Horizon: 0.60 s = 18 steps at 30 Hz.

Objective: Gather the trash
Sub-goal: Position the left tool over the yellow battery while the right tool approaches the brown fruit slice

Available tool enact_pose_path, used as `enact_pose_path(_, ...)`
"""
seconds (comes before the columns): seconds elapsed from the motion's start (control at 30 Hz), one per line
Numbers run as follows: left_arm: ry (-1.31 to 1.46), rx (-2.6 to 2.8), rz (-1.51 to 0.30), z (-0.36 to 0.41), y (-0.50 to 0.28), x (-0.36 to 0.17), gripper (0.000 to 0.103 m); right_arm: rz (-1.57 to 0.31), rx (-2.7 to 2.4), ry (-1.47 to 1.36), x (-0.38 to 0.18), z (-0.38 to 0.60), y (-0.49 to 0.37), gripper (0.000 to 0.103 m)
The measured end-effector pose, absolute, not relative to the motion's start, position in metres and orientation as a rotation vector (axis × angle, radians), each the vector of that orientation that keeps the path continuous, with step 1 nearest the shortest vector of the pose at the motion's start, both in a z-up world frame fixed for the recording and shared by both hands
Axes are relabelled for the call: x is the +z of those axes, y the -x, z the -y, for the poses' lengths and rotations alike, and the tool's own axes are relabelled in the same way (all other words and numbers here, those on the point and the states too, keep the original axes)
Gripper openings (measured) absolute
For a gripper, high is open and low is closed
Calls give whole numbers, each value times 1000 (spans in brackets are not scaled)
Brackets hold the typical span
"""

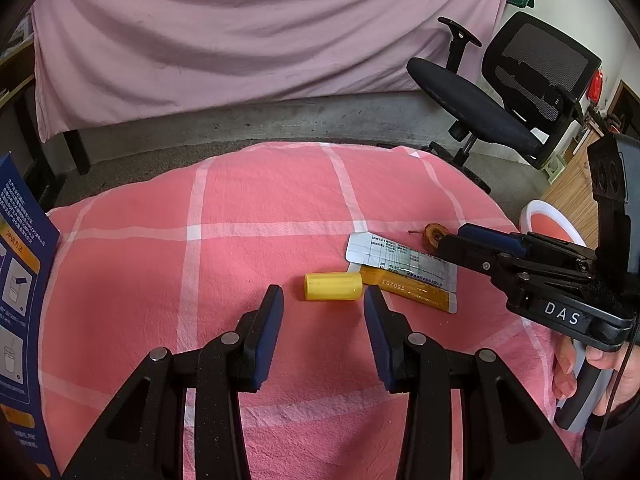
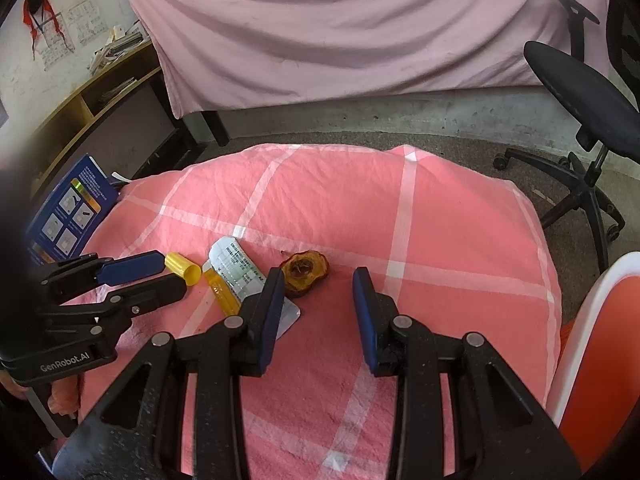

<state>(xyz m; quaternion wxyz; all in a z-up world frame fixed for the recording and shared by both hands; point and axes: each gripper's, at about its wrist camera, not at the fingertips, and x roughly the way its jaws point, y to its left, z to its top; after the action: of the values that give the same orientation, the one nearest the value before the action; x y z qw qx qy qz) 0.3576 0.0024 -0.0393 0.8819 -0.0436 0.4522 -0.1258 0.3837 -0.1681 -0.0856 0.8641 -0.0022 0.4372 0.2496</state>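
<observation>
So on the pink checked cloth (image 1: 248,208) there were three bits of trash close together: one yellow tube (image 1: 333,286), one flat sachet (image 1: 404,270), one dried fruit slice (image 2: 304,274). Left gripper (image 1: 323,300) and right gripper (image 2: 318,284) both hung part-open, gripping nothing, one orange bin (image 2: 600,344) at the right

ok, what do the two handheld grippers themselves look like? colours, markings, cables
Both are matte black linkage frames with silver pivot pins and flat dark-blue pads on the fingers. The right gripper carries white "DAS" lettering on its body, a grey-and-white handle and a thin black cable beside the hand. The left gripper carries white "GenRobot.AI" lettering. No sleeves are clearly visible.
</observation>
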Motion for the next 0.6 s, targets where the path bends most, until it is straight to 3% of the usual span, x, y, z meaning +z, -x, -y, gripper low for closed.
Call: enact_pose_path(0.6,103,-263,-940,0,-357,-38,36,-918,522,-5,-86,171,-384,56)
